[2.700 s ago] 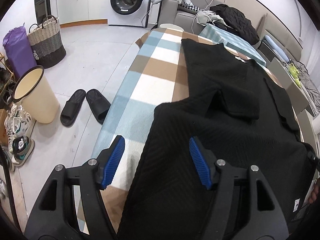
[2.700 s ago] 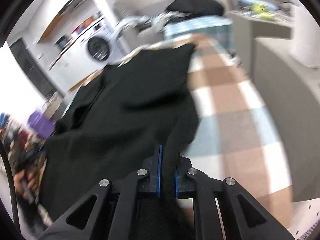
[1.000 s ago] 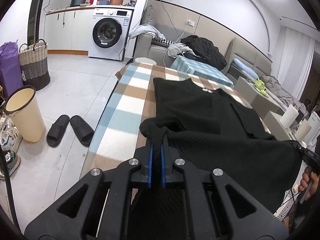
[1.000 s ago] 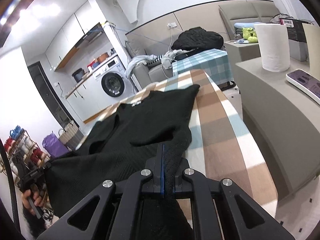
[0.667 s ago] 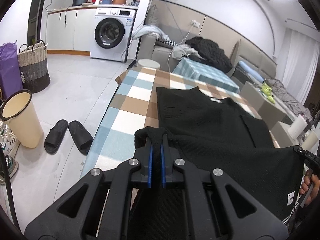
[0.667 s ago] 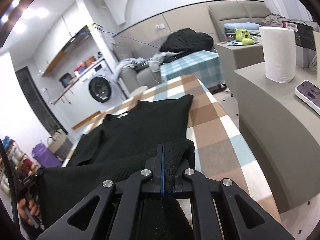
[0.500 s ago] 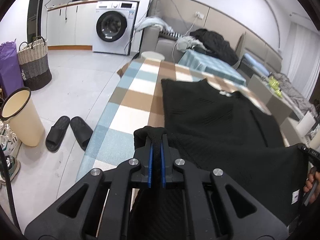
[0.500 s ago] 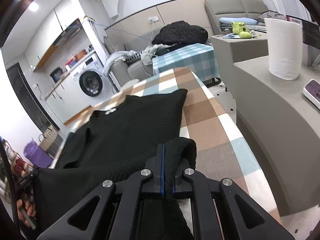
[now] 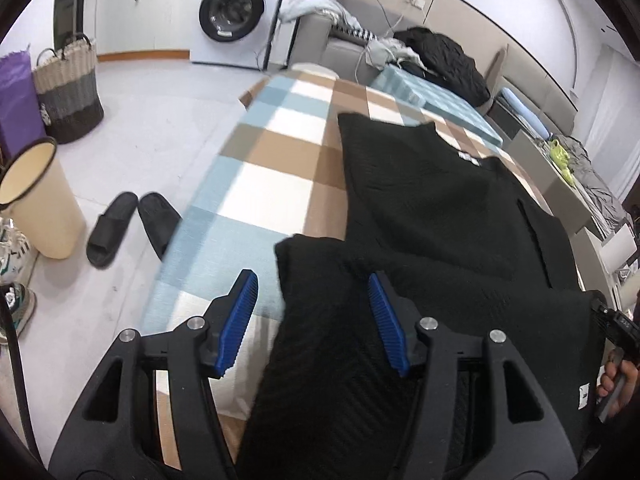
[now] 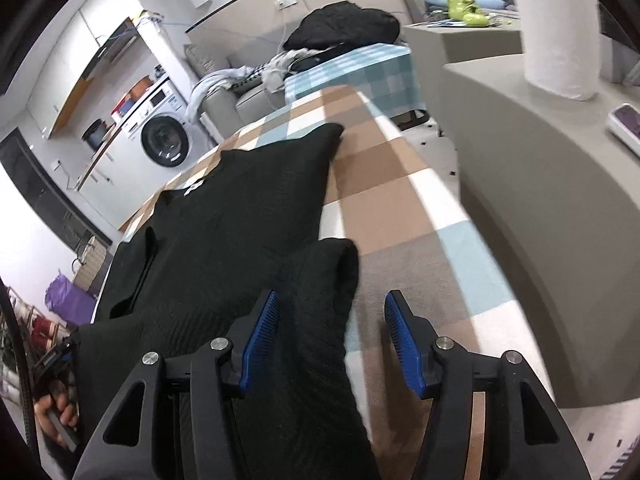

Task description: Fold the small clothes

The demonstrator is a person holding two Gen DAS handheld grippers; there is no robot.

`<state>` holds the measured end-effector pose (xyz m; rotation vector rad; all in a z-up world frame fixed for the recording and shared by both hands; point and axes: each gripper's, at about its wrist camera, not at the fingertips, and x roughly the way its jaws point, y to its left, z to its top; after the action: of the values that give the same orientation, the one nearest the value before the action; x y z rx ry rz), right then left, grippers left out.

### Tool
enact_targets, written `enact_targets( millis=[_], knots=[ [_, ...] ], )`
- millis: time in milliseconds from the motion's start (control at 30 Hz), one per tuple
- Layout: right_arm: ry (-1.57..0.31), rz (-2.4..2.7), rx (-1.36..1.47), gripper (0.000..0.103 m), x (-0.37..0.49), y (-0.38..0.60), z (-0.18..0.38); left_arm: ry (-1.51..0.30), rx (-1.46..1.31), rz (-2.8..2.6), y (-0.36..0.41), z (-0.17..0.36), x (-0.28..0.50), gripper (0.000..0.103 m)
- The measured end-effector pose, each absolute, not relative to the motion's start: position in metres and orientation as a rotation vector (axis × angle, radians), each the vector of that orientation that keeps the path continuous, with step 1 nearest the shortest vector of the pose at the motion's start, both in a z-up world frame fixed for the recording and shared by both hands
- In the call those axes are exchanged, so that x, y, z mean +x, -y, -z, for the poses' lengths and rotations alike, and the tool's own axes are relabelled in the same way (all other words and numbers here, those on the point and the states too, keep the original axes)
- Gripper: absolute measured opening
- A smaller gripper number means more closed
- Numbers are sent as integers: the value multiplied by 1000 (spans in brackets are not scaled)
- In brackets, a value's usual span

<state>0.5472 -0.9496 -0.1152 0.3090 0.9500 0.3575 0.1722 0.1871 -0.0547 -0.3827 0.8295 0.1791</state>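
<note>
A black knit garment (image 9: 432,208) lies spread on the checked table (image 9: 276,148), its near hem folded up toward the collar. My left gripper (image 9: 314,312) is opening; the hem's left corner (image 9: 320,280) lies loose between its blue pads, which no longer press on it. In the right wrist view the same garment (image 10: 248,208) covers the table (image 10: 400,200). My right gripper (image 10: 332,330) is opening too, and the hem's right corner (image 10: 320,292) rests between the parted pads, against the left one.
On the floor at the left are a cream bin (image 9: 40,200), black slippers (image 9: 132,224) and a woven basket (image 9: 68,88). A washing machine (image 9: 236,12) and a sofa with clothes (image 9: 436,60) stand beyond. A grey counter (image 10: 560,160) with a paper roll (image 10: 556,28) flanks the right.
Both grippers carried the lifted hem forward over the garment and lowered it. Then both sets of jaws parted and released the hem corners.
</note>
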Motion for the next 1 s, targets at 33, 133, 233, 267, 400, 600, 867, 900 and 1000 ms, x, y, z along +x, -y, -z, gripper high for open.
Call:
enact_targets(
  millis=[33,133,233,267,400,600,867,900,1000],
  knots=[
    [-956,-362,300,56,549,946,117,-839,-382,-176,-186,57,175,54],
    [-970,-388,277,56,555,935,120,-853,-378,-165,-183,62,185,54],
    [-970,-399,233,43,558,922,120,-846,-391,-148,-181,64,189,45],
    [-972,-402,218,38,559,919,121,-838,-386,-142,-179,64,191,32],
    [-967,-417,169,26,558,910,121,-836,-353,-137,-172,65,192,12],
    [-977,-431,170,21,555,912,120,-834,-300,-136,-166,63,176,11],
    [-996,-460,151,21,534,916,117,-822,-307,-136,-167,57,133,11],
    [-999,-461,152,21,532,917,116,-817,-304,-135,-166,54,128,11],
    [-998,-461,150,22,530,919,115,-806,-299,-134,-167,50,125,11]
  ],
)
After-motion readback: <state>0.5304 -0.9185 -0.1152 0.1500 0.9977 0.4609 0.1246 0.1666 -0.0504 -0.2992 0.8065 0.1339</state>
